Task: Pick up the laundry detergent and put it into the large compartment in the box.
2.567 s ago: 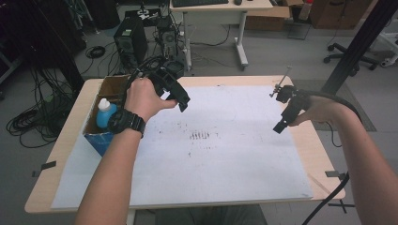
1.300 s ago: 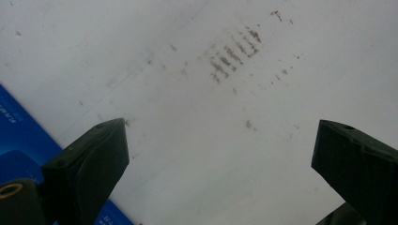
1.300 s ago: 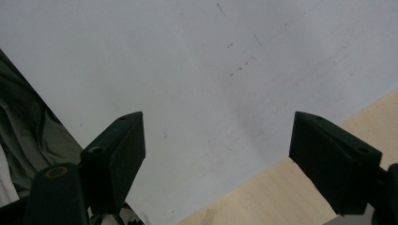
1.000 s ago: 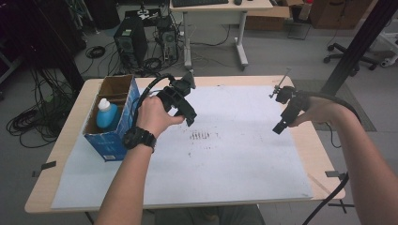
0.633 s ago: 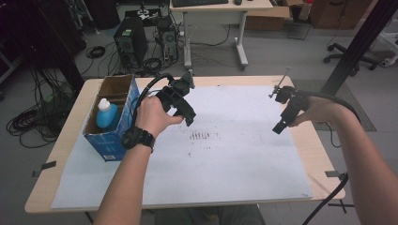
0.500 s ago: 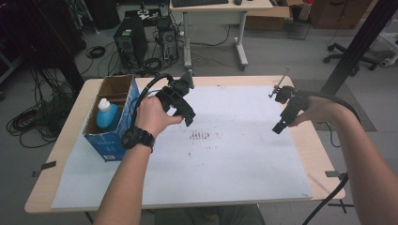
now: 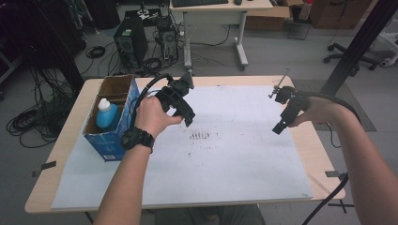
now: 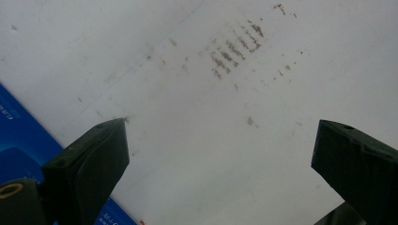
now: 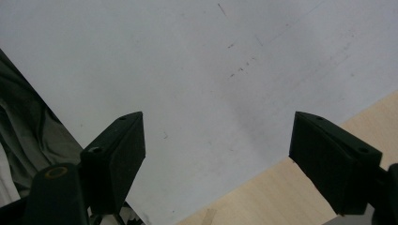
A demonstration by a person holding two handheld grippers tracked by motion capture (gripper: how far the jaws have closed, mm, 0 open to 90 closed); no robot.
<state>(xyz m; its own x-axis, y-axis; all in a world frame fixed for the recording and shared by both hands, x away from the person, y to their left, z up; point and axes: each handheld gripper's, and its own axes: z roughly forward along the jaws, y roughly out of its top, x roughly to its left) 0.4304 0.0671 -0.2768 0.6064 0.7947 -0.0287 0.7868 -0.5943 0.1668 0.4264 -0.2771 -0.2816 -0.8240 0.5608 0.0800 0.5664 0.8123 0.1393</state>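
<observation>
Room: office floor, desk (image 7: 220,5) and computer tower (image 7: 127,42) beyond my table (image 7: 70,136)
Sheet: white paper (image 7: 225,159), smudged mid-table
Box: blue carton (image 7: 109,136) at my left, long axis running away from me, bottle (image 7: 106,115) upright inside
Left gripper (image 7: 187,117): jaws apart, empty, just right of the carton, nearer it
Right gripper (image 7: 278,127): jaws apart, empty, well apart near the right edge

The pale wooden tabletop (image 7: 70,154) stood on a grey floor (image 7: 281,56). Behind it were a black computer tower (image 7: 130,44), tangled black cables (image 7: 28,124), a second light desk (image 7: 220,7) and a black swivel chair (image 7: 378,49).
</observation>
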